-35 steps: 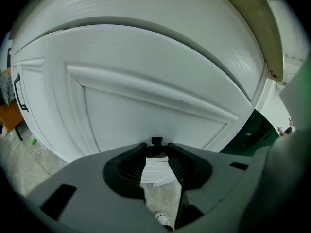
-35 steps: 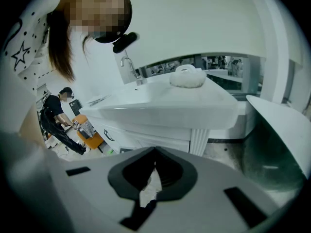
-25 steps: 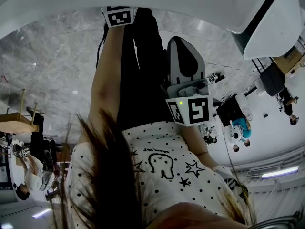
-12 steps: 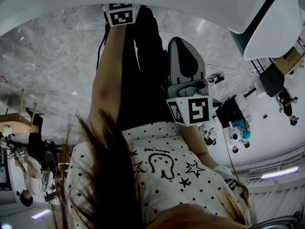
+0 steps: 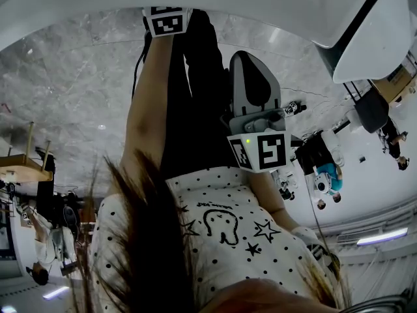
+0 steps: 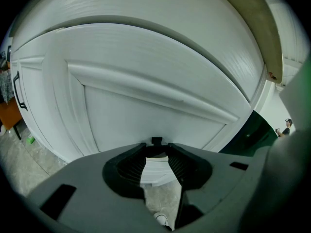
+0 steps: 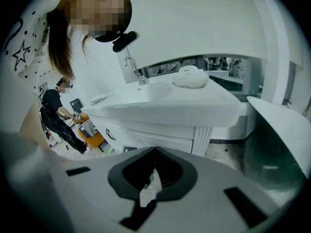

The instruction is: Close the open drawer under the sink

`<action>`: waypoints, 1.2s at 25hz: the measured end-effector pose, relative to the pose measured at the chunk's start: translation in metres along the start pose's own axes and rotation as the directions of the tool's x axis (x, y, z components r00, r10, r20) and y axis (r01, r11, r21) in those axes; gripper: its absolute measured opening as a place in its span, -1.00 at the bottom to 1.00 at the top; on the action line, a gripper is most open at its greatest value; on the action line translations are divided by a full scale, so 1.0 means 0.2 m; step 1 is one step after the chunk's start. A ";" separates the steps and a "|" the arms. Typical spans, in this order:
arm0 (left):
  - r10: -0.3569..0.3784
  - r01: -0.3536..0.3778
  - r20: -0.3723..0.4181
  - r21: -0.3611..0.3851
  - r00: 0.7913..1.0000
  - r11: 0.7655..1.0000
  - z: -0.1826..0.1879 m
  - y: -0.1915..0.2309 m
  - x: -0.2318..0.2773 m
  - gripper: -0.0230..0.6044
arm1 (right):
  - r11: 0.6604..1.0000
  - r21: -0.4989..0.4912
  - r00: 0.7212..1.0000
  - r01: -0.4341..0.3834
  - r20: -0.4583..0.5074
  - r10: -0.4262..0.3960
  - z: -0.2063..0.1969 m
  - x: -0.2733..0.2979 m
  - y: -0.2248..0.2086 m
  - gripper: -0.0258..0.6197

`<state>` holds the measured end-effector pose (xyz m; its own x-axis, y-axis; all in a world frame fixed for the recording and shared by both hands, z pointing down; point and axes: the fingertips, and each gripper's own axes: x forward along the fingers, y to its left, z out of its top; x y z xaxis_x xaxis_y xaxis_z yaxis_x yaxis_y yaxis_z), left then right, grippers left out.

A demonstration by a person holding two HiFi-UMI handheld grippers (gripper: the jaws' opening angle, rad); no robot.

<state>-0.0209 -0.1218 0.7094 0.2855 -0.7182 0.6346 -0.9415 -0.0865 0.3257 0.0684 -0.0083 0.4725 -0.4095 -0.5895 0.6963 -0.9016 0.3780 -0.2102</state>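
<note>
Facing a white panelled cabinet front [image 6: 146,101] close ahead, the left gripper [image 6: 156,161] has its fingers spread, nothing between them. Only the right gripper view shows the sink [image 7: 160,96] with its faucet [image 7: 132,67]. The drawer [image 7: 114,136], dark-handled, sits under the sink's left end; whether it is open I cannot tell. The right gripper [image 7: 150,186] shows a narrow, empty gap between its fingers. The head view shows no drawer, only both grippers, a dotted shirt [image 5: 221,233] and marble floor [image 5: 65,96].

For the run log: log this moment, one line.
left gripper open, empty | right gripper slightly open, empty | cabinet front ahead, untouched
</note>
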 end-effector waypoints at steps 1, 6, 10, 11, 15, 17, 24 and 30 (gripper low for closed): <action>0.000 0.000 0.000 0.001 1.000 1.000 0.00 0.00 0.00 -0.47 | 1.000 0.000 1.000 0.000 0.000 0.000 0.00 0.00 0.00 -0.88; 0.000 0.000 0.002 -0.002 1.000 1.000 -0.01 -0.01 0.00 -0.47 | 1.000 0.003 1.000 0.004 -0.002 -0.004 -0.01 0.00 -0.01 -0.88; -0.001 0.001 0.003 -0.006 1.000 1.000 -0.04 0.00 -0.02 -0.47 | 1.000 0.004 1.000 0.003 -0.002 -0.003 -0.04 -0.01 0.01 -0.88; 0.000 0.000 0.004 -0.006 1.000 1.000 -0.05 0.01 -0.02 -0.47 | 1.000 0.003 1.000 0.004 -0.002 -0.003 -0.05 -0.01 0.01 -0.88; 0.001 -0.001 0.005 -0.004 1.000 1.000 -0.04 0.00 -0.02 -0.47 | 1.000 0.004 1.000 0.004 0.000 -0.004 -0.05 -0.01 0.01 -0.88; 0.003 -0.003 0.004 -0.005 1.000 1.000 -0.04 0.00 -0.02 -0.47 | 1.000 0.004 1.000 0.004 -0.001 -0.004 -0.04 -0.02 0.00 -0.88; 0.002 -0.002 0.007 -0.008 1.000 1.000 -0.02 0.00 -0.01 -0.47 | 1.000 0.005 1.000 0.006 -0.002 -0.006 -0.03 -0.01 -0.01 -0.88; 0.006 -0.006 0.000 -0.009 1.000 1.000 -0.01 0.00 0.00 -0.47 | 1.000 0.005 1.000 0.008 0.000 -0.008 -0.01 0.00 -0.01 -0.88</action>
<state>-0.0210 -0.1201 0.7110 0.2797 -0.7186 0.6368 -0.9417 -0.0759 0.3279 0.0701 -0.0064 0.4742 -0.4026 -0.5925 0.6978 -0.9055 0.3697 -0.2085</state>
